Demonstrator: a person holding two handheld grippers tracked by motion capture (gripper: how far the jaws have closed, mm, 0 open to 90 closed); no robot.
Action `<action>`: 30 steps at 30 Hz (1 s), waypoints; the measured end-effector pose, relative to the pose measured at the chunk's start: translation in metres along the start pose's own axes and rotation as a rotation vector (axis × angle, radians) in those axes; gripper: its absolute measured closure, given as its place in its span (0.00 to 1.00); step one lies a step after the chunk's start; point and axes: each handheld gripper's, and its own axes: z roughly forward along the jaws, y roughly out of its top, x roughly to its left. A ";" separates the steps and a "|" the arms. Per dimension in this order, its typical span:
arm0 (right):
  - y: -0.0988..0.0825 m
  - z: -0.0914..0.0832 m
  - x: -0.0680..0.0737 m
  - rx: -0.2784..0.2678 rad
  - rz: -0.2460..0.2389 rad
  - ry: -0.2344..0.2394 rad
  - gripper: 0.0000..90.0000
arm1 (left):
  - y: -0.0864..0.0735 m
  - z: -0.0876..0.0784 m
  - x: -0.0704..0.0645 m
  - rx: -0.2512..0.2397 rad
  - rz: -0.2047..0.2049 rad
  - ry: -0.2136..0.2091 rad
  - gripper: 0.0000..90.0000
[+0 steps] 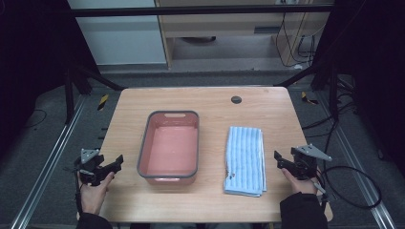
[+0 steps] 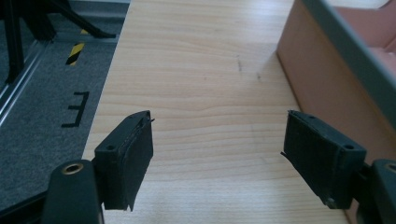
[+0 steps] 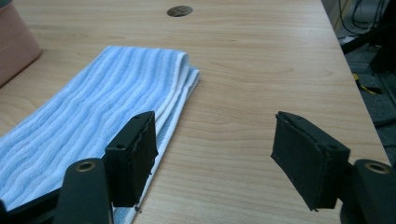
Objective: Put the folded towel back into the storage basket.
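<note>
Nothing begun: left gripper and right gripper both spread wide, empty, flanking the empty pink tub and folded towel, both untouched on the table.

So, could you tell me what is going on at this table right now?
A person holds a gripper in each hand at the near edge of the table, and nothing is being handled. The left gripper is open beside an empty pink tub. The right gripper is open next to a folded blue striped towel. Neither touches anything.
</note>
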 end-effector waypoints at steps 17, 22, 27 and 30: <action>0.035 -0.021 0.013 -0.078 -0.030 0.073 0.44 | 0.028 -0.037 -0.039 -0.084 0.063 -0.085 0.31; 0.056 -0.025 0.015 -0.095 -0.038 0.084 0.44 | 0.038 -0.041 -0.062 -0.107 0.104 -0.119 0.32; 0.074 -0.023 0.023 -0.109 -0.065 0.109 0.45 | 0.054 -0.046 -0.097 -0.122 0.156 -0.170 0.32; 0.078 -0.021 0.026 -0.110 -0.069 0.118 0.45 | 0.058 -0.047 -0.109 -0.130 0.167 -0.183 0.33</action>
